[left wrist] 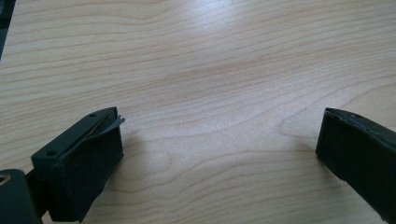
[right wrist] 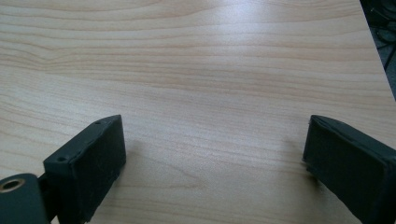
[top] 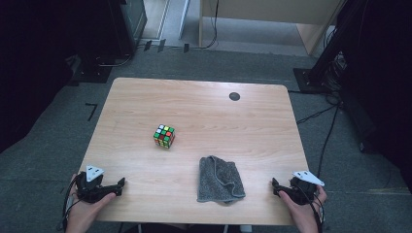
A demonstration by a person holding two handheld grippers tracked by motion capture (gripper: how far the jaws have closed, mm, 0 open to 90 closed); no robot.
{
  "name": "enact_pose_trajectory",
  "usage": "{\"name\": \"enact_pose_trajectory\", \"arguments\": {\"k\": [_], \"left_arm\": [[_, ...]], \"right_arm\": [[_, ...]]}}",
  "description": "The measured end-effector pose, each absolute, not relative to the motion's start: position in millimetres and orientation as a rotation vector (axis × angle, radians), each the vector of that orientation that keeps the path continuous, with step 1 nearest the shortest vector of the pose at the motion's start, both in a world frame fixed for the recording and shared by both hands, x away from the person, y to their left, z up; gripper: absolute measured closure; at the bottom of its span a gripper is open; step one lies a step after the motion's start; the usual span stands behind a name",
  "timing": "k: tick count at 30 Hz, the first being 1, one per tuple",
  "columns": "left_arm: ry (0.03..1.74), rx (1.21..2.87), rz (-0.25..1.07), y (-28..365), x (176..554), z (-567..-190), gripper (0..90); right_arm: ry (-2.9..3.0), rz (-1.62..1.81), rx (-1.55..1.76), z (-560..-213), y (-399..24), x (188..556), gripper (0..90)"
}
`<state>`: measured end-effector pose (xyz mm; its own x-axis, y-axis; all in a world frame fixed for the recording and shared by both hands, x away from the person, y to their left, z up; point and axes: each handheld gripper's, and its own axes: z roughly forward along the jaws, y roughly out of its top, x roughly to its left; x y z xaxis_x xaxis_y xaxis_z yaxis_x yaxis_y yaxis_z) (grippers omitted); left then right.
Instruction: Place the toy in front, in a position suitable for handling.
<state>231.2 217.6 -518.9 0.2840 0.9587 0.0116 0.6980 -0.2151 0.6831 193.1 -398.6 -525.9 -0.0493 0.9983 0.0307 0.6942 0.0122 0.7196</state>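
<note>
Lying apart on table: scrambled cube, folded grey cloth.

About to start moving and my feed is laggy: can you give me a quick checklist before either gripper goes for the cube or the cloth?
1. Left gripper open, nothing between jaws: ok.
2. Right gripper open, nothing between jaws: ok.
3. Cube alone mid-table, free on all sides: ok.
4. Cloth apart from cube, lying near front edge: ok.
5. Cloth flat: not ok, it is folded or bunched.
6. Which cube face should end up on top: cannot tell.
</note>
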Motion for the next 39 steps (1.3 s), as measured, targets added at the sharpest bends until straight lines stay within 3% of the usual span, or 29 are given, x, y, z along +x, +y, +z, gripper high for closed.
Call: {"name": "enact_pose_trajectory", "arguments": {"k": [16, 29, 39], "left_arm": [[1.485, 2.013, 0.579, 215.9, 237.2, -516.8, 0.0], [1.464, 2.013, 0.568, 203.4, 244.2, -514.9, 0.0], [1.42, 2.026, 0.578, 192.3, 240.6, -511.8, 0.0]], "right_arm": [[1.712, 0.891, 1.745, -506.4, -395.0, 189.1, 12.2], [1.757, 1.053, 1.613, -473.5, -344.2, 180.9, 13.4], [1.844, 1.154, 1.538, -469.6, -296.1, 176.4, 13.8]]}}
